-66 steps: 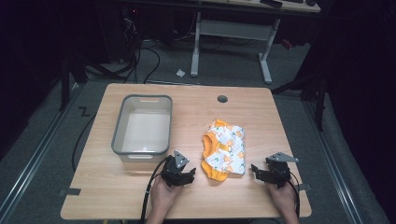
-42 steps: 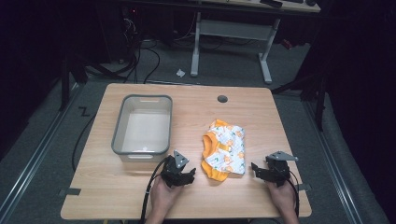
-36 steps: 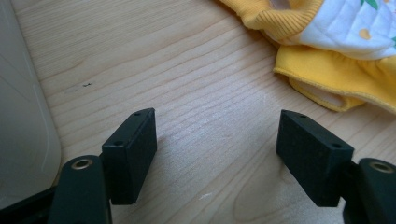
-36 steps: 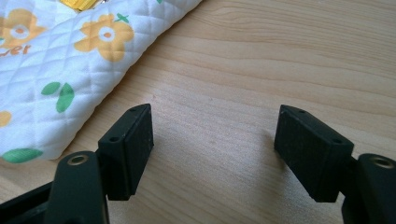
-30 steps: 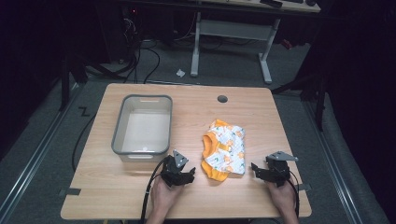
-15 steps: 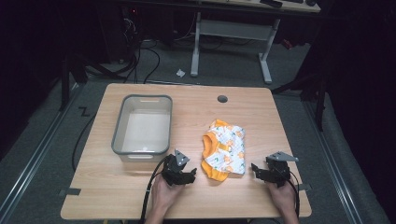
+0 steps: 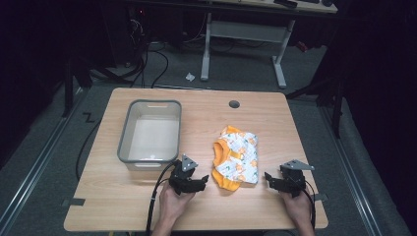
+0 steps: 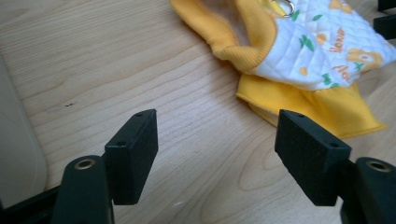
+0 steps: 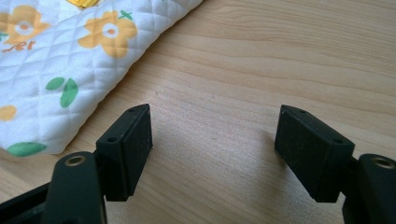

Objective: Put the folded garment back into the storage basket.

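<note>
1. My left hand-held gripper [image 7: 196,182] rests low over the wooden counter [image 7: 206,105] at the 7 o'clock area of the high view, jaws spread wide with bare wood between them.
2. My right hand-held gripper [image 7: 273,181] sits near the counter's 5 o'clock corner, jaws likewise spread and holding nothing.
3. A small quilted garment [image 7: 237,157], white with orange flowers and yellow trim, lies flat between the two grippers, slightly toward 12 o'clock from them.
4. In the left gripper view, the garment's yellow hem [image 8: 322,105] lies just beyond my right-hand jaw tip.
5. A grey plastic bin [image 7: 149,135] stands at 10 o'clock from the garment, apart from it.
</note>
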A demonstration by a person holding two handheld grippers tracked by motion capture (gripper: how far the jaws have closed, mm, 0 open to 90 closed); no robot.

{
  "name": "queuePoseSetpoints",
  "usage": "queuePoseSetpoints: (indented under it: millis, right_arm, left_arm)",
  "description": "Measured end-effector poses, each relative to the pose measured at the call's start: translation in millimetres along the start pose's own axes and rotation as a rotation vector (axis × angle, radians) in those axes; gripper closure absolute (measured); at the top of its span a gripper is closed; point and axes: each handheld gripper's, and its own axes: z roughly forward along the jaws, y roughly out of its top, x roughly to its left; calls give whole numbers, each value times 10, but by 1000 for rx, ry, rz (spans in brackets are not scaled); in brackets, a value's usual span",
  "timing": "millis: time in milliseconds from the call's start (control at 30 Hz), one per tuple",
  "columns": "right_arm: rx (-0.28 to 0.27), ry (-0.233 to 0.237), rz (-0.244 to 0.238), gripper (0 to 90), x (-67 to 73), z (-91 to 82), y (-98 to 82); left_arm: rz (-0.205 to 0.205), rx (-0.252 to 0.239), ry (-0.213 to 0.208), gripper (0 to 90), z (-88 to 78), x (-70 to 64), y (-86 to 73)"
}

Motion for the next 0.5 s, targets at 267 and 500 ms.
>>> queuePoseSetpoints:
  millis: [267, 500]
  right_arm:
    - [-1, 1, -3, 279, 0, 1, 0]
    - [-1, 2, -4, 279, 0, 1, 1]
  left_arm:
    - [-18, -21, -56, 290, -21, -74, 146]
    - [-6, -26, -88, 271, -14, -137, 302]
